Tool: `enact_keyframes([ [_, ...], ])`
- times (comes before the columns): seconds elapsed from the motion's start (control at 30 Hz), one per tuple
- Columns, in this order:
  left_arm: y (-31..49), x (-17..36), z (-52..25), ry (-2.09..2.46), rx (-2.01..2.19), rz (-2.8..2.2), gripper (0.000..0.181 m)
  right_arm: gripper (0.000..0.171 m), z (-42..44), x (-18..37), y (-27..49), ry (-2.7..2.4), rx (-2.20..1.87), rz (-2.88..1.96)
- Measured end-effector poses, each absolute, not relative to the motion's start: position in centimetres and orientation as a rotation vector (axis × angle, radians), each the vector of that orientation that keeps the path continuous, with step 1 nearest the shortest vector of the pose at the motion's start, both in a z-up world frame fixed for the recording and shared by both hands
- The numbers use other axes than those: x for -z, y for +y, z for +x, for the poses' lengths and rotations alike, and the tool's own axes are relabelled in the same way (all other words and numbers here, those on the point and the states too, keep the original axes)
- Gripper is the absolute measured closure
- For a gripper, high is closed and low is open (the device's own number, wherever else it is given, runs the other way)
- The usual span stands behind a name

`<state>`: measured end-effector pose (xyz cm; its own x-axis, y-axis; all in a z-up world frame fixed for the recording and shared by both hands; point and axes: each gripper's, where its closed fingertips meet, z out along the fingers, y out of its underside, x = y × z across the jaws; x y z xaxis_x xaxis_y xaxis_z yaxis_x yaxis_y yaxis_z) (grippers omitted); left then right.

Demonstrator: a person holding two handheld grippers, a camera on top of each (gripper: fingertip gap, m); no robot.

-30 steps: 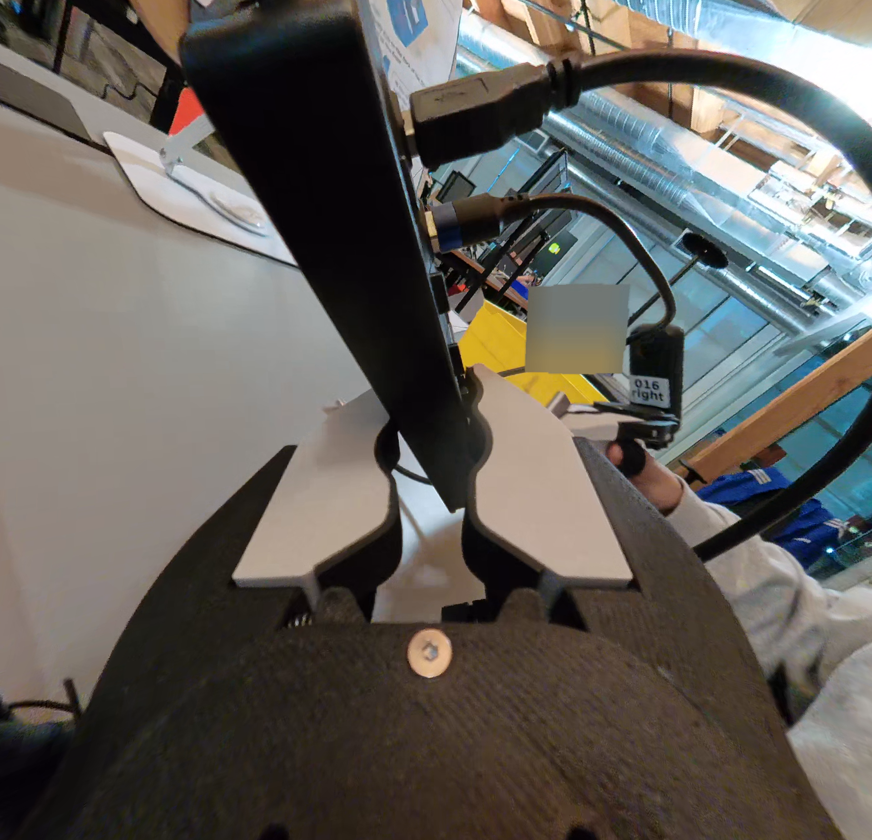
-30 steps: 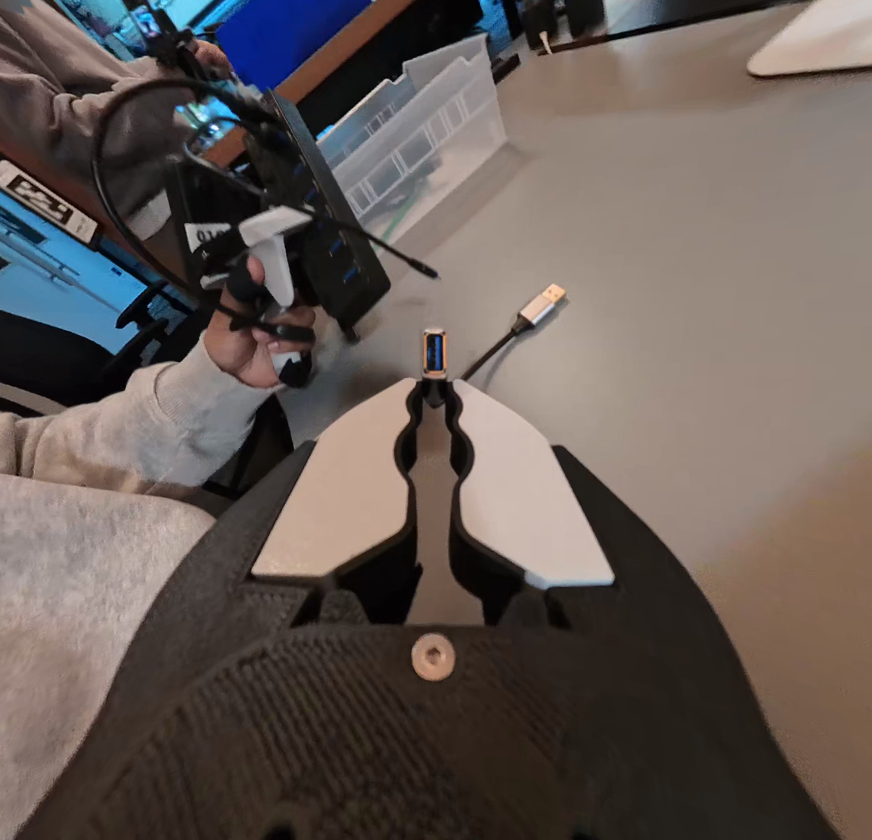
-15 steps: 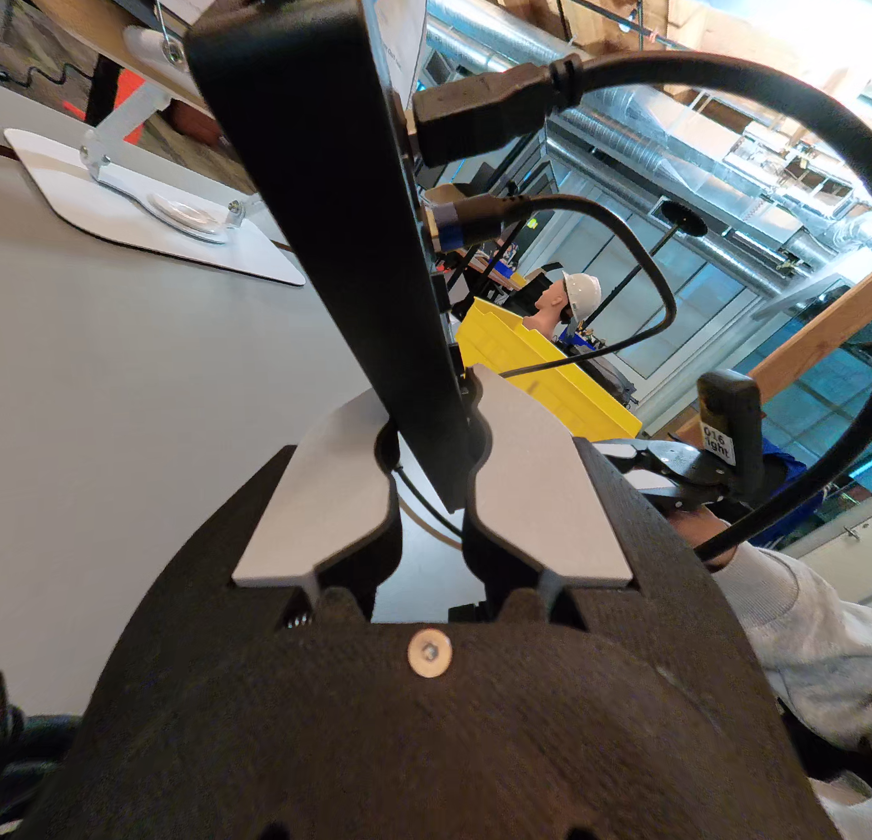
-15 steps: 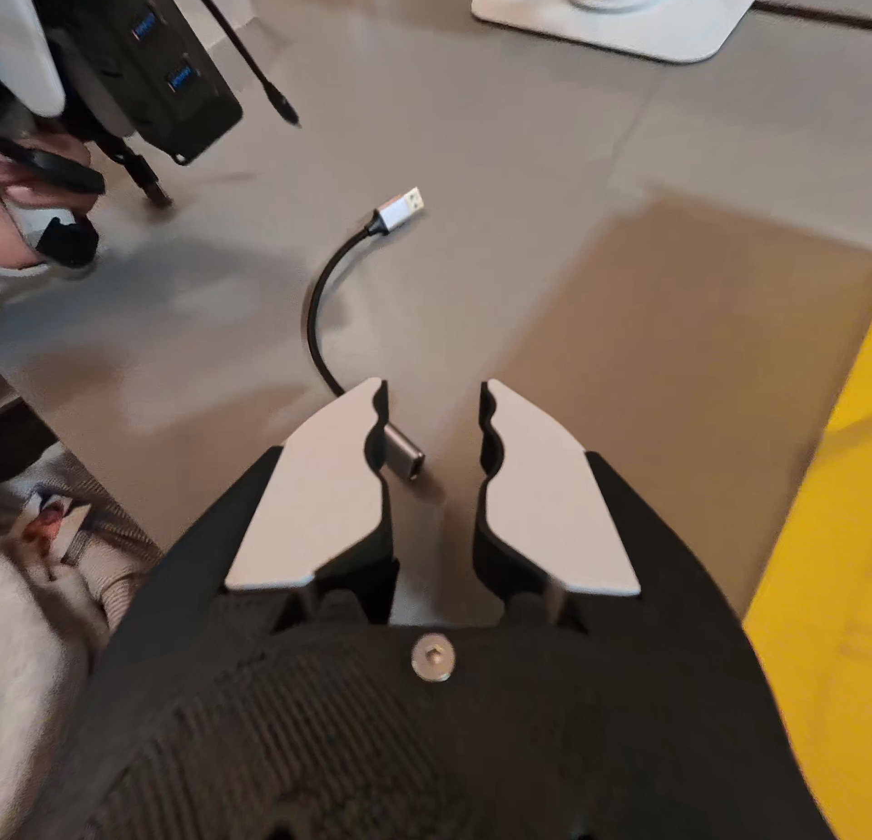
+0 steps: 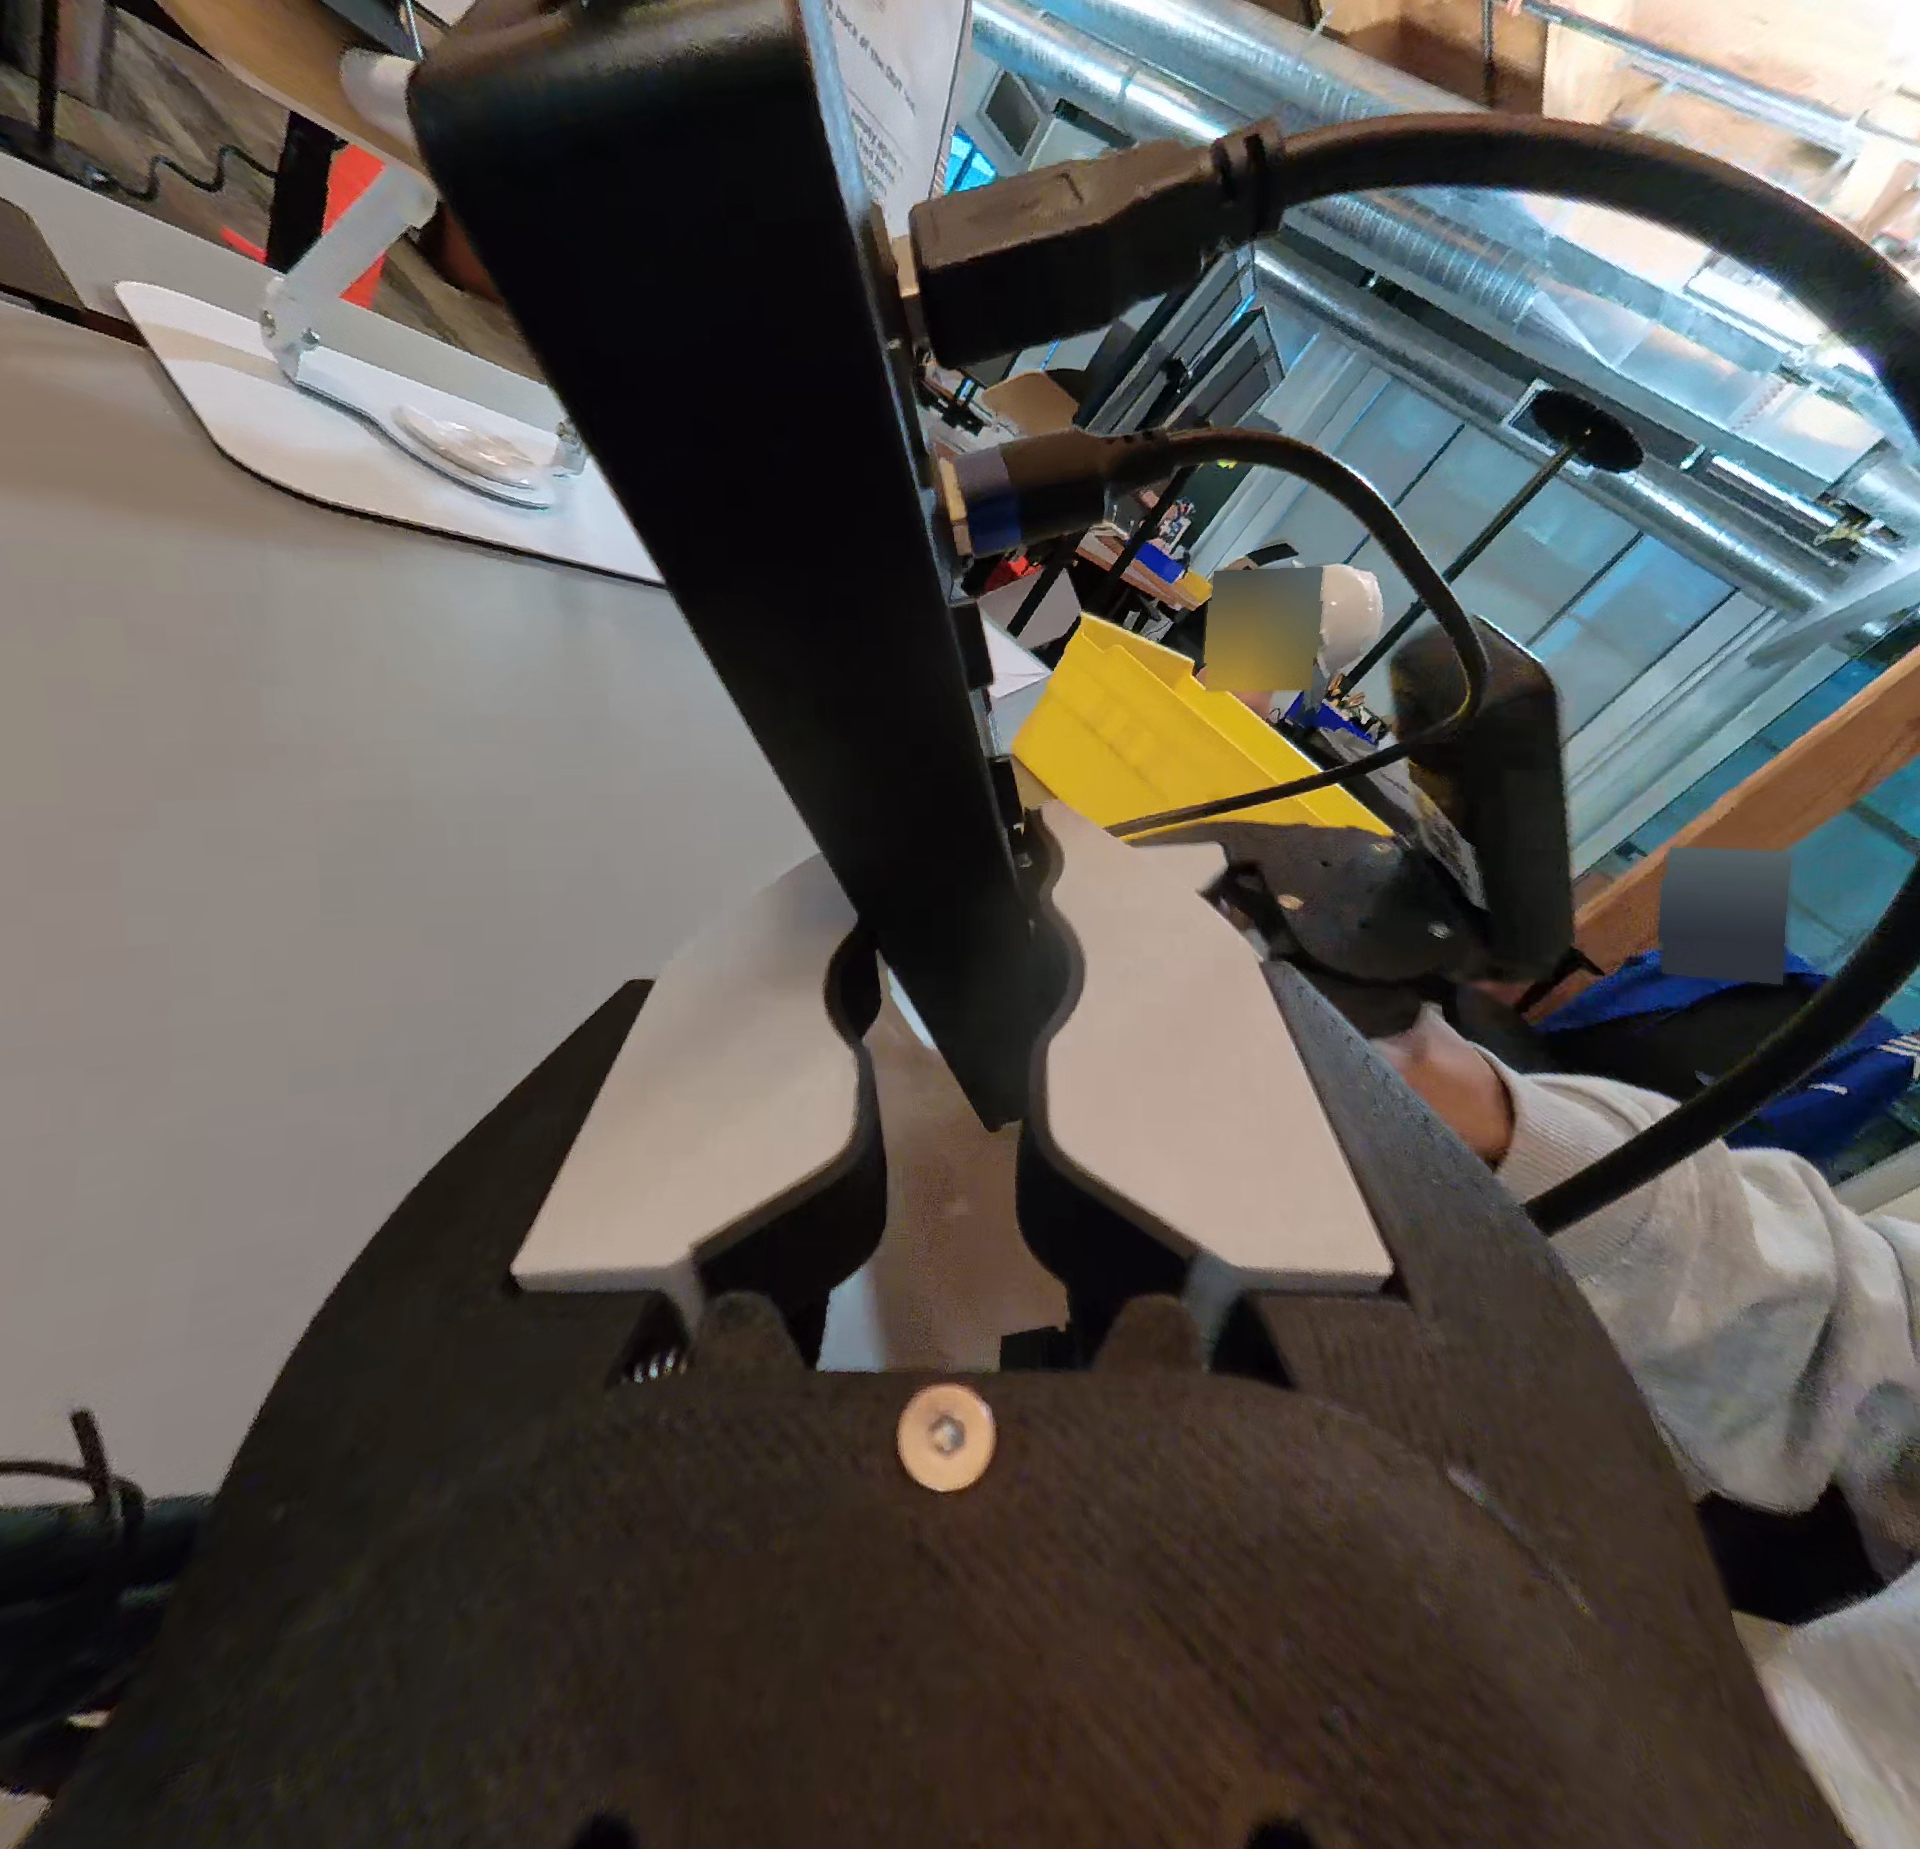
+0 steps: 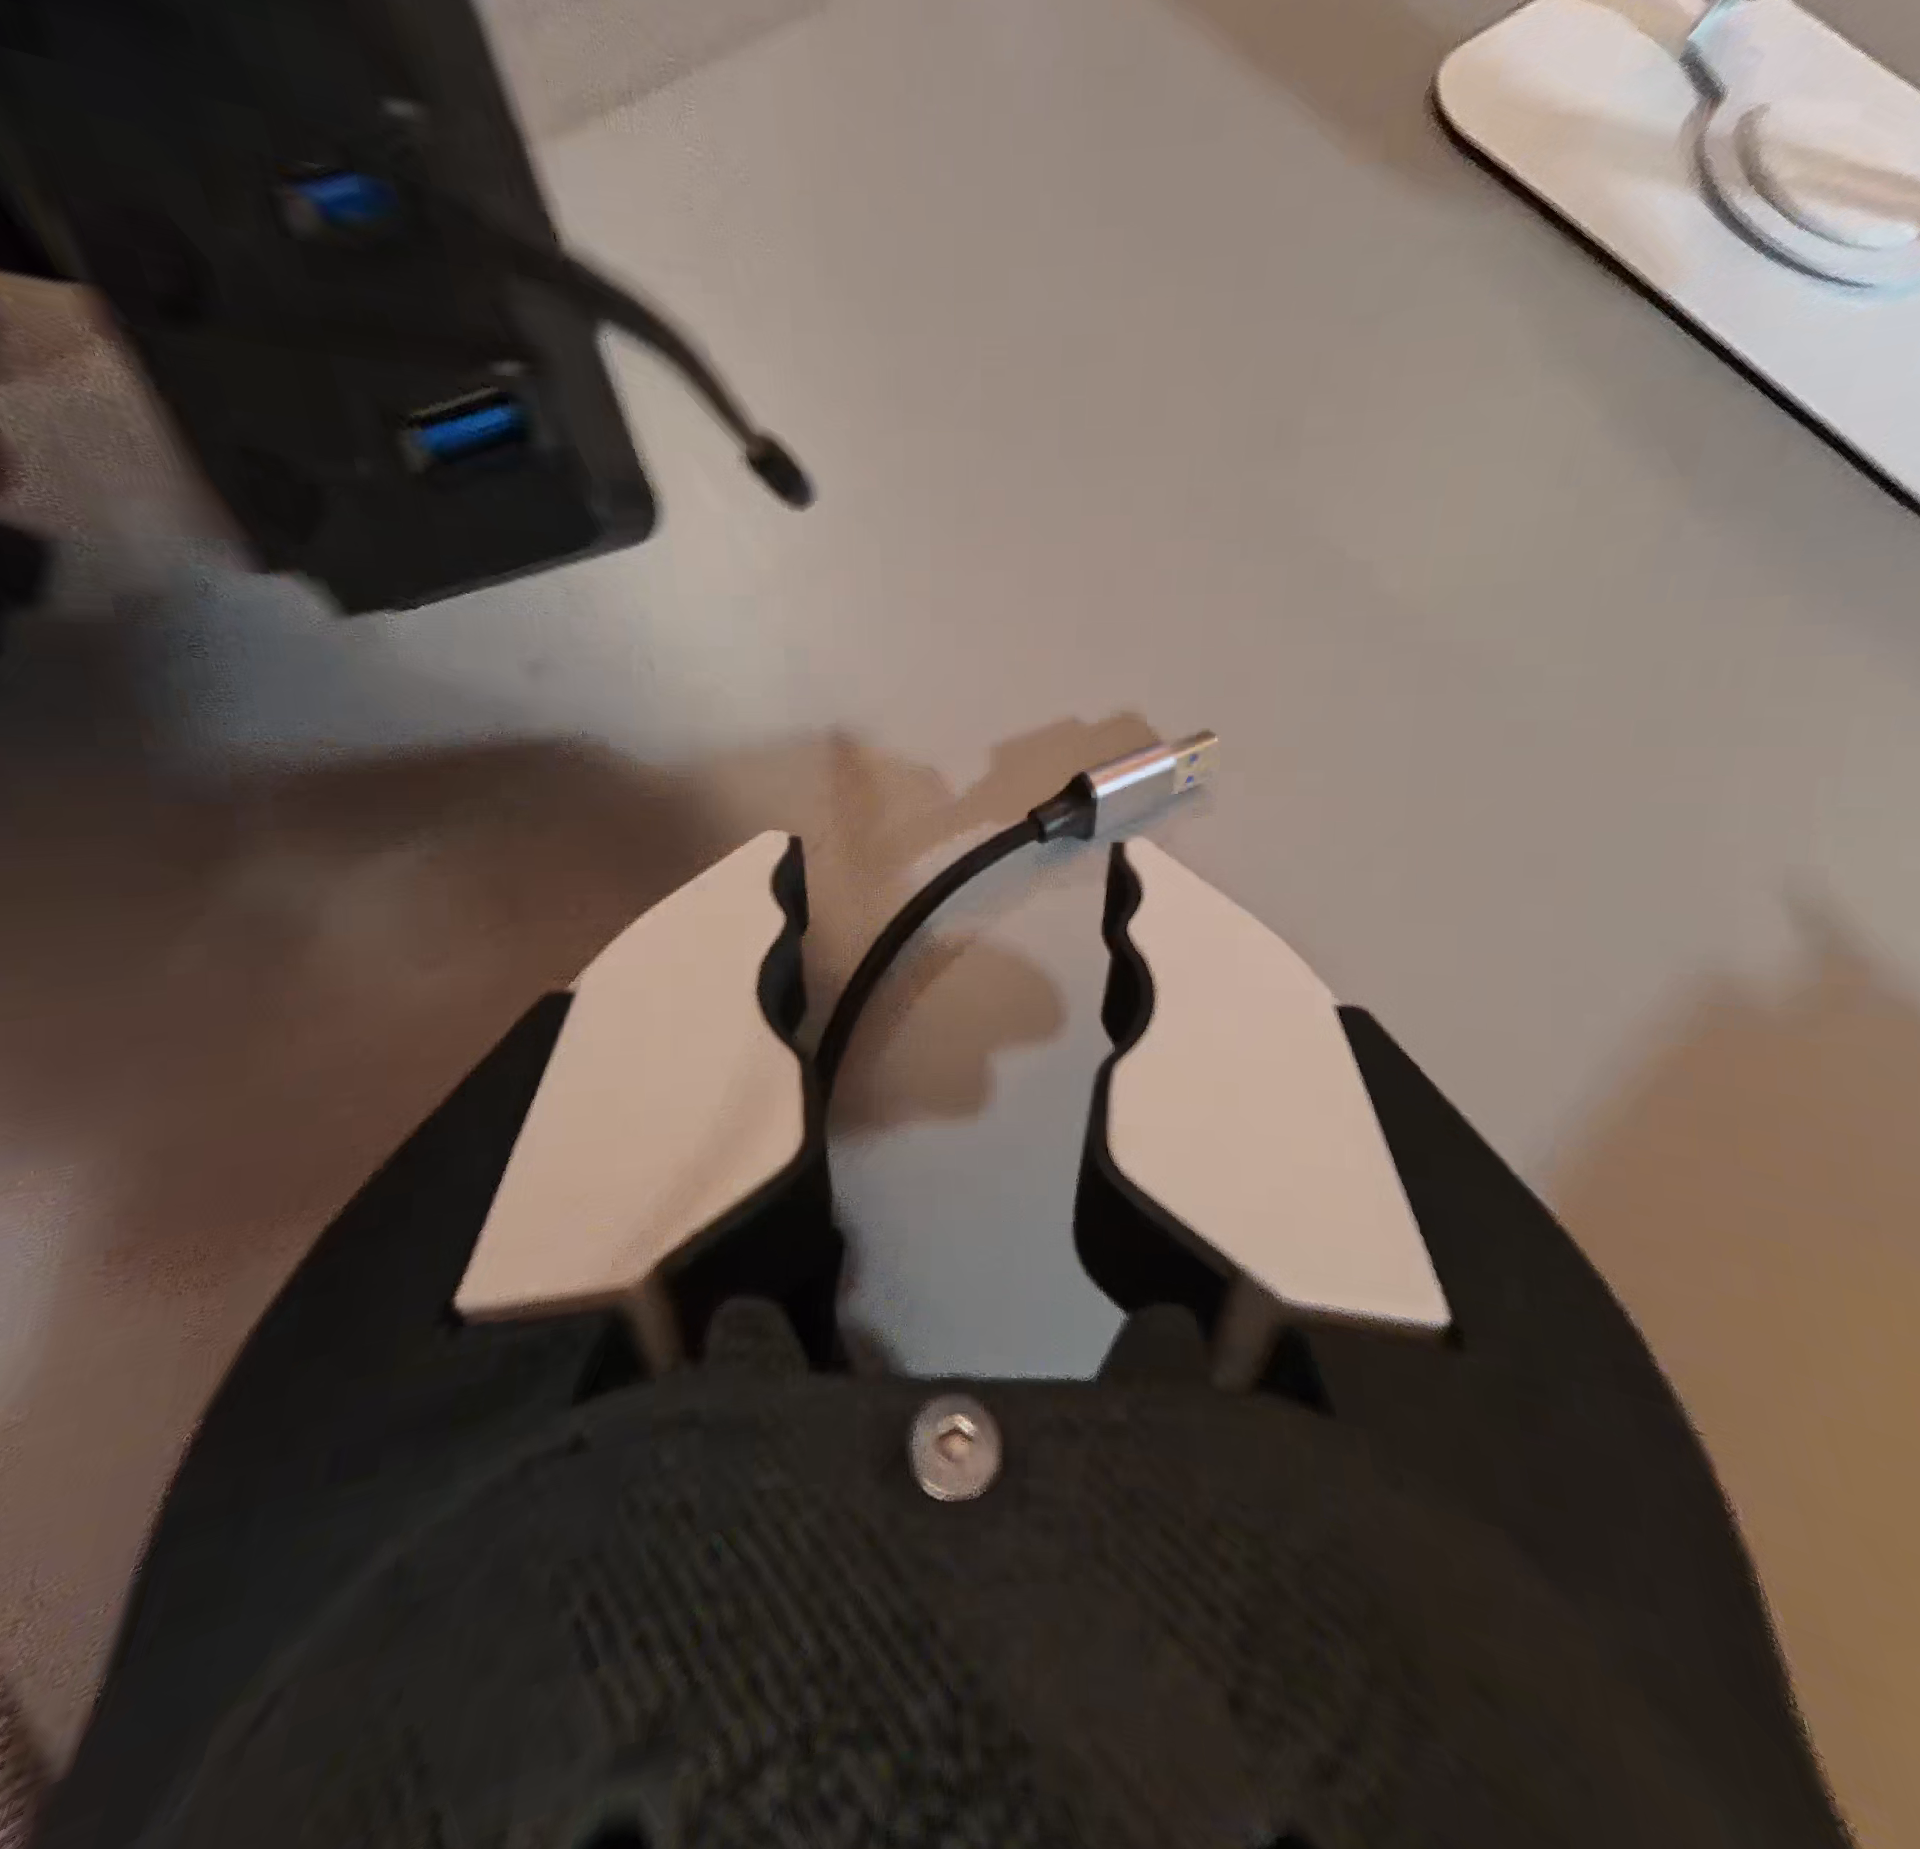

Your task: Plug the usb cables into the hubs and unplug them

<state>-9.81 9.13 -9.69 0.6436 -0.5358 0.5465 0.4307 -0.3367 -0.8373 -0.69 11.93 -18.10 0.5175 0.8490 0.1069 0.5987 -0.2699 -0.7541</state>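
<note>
My left gripper (image 5: pixel 951 895) is shut on the lower end of a black USB hub (image 5: pixel 727 511) and holds it upright above the table. A thick black cable plug (image 5: pixel 1049 261) and a thinner plug with a blue band (image 5: pixel 1023 500) sit in the hub's right side. In the right wrist view the hub (image 6: pixel 343 345) shows at upper left with blue ports and a loose thin cable end (image 6: pixel 774 464). My right gripper (image 6: pixel 951 849) is open over a short black cable with a silver USB plug (image 6: pixel 1143 786) lying on the table; the cable runs between the fingers.
A white stand base (image 5: pixel 374 417) lies on the grey table, also at the right wrist view's top right (image 6: pixel 1683 168). A yellow bin (image 5: pixel 1153 750) stands past the hub. The right gripper's body (image 5: pixel 1382 885) and a hand in a grey sleeve are close beside my left gripper.
My right gripper let go of the cable's socket end, opened wider, and moved along the cable toward its silver plug. The left gripper kept its hold on the hub and turned slightly.
</note>
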Motion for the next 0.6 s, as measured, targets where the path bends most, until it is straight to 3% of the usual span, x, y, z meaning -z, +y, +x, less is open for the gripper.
enact_keyframes([
  [0.1, 8.5, 9.9, -10.4, 0.098, 0.95, -1.653, 0.153, 0.112, -1.0, 20.1, 13.5, -1.212, -0.314, -2.072],
  [0.2, 7.9, 10.0, -11.0, 0.096, 0.932, -1.656, 0.153, 0.122, -1.2, 20.4, 14.0, -1.17, -0.397, -2.101],
  [0.27, 7.6, 10.1, -11.3, 0.085, 0.931, -1.656, 0.154, 0.141, -1.3, 20.4, 14.1, -1.183, -0.435, -2.094],
  [0.3, 7.5, 10.1, -11.4, 0.081, 0.931, -1.656, 0.154, 0.158, -1.4, 20.3, 14.0, -1.22, -0.439, -2.069],
  [0.43, 7.3, 10.1, -11.7, 0.075, 0.928, -1.658, 0.153, 0.164, -1.6, 20.0, 11.6, -1.47, -0.522, -1.899],
  [0.6, 7.3, 10.2, -11.8, 0.076, 0.925, -1.659, 0.153, 0.153, 1.4, 19.9, 7.7, -1.812, -0.55, -1.708],
])
